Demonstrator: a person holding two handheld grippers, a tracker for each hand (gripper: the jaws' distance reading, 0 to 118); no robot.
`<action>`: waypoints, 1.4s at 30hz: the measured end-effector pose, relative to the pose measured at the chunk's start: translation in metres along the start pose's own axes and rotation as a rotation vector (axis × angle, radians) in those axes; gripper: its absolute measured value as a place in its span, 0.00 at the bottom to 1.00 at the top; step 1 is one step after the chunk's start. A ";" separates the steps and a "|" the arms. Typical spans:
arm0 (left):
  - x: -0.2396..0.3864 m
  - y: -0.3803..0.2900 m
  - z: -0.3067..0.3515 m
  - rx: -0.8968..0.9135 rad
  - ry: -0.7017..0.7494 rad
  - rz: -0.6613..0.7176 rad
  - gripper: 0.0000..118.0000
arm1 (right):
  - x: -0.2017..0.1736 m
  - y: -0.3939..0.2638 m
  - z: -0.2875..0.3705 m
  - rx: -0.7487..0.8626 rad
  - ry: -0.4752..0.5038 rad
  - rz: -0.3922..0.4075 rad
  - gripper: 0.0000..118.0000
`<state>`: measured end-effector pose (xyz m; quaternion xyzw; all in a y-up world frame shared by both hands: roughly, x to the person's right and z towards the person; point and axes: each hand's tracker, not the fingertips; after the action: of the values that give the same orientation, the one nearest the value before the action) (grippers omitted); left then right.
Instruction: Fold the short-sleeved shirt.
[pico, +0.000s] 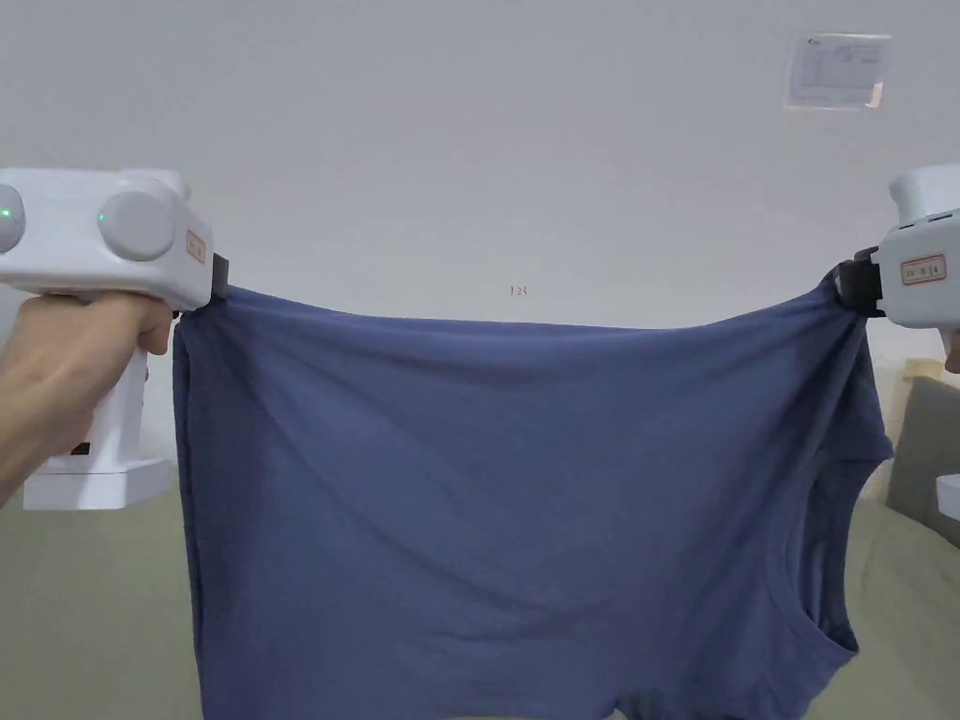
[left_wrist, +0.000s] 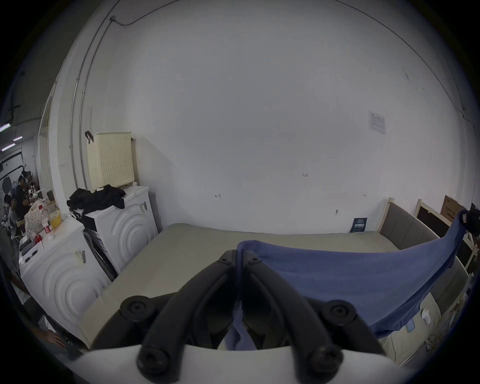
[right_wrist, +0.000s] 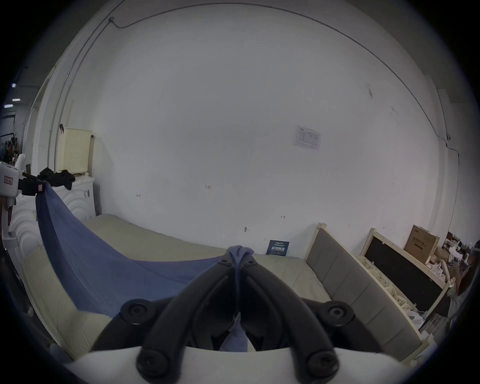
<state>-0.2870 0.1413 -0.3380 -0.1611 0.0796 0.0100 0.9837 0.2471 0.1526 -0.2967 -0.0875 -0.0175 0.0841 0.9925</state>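
a person's hand (pico: 56, 366) holds the left gripper (pico: 219, 275) high at the left, its jaws pressed together on one corner of a blue short-sleeved shirt (pico: 506, 506); seen from the left gripper view, fabric is caught between the closed tips and trails down behind them. the shirt hangs sideways in mid-air, stretched between the two tools above a beige bed (pico: 84, 600), its top edge sagging slightly in the middle and its neck opening (pico: 816, 553) drooping toward the right side. at the right, the right gripper (pico: 855, 284) pinches a bunched tuft of the same cloth, which pokes out past its closed jaws in the right gripper view. the fold looks not yet begun. the risk from here: the right pinch holds a gathered wad rather than a flat edge, so a pull outward could slip it free and drop that side, or the shirt could land on the bed twisted, with the lower layers creased.
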 end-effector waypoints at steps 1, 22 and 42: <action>-0.001 0.004 -0.002 -0.005 0.005 0.002 0.03 | -0.001 0.002 -0.004 0.003 0.003 -0.014 0.03; 0.032 0.061 -0.116 0.012 0.118 -0.052 0.03 | -0.009 0.045 -0.167 -0.009 -0.055 -0.056 0.03; 0.073 0.016 -0.279 -0.034 0.146 -0.059 0.03 | -0.017 0.002 -0.316 -0.051 -0.113 -0.043 0.03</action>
<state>-0.2585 0.0674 -0.6157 -0.1804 0.1460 -0.0296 0.9722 0.2458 0.0973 -0.6079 -0.1076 -0.0777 0.0668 0.9889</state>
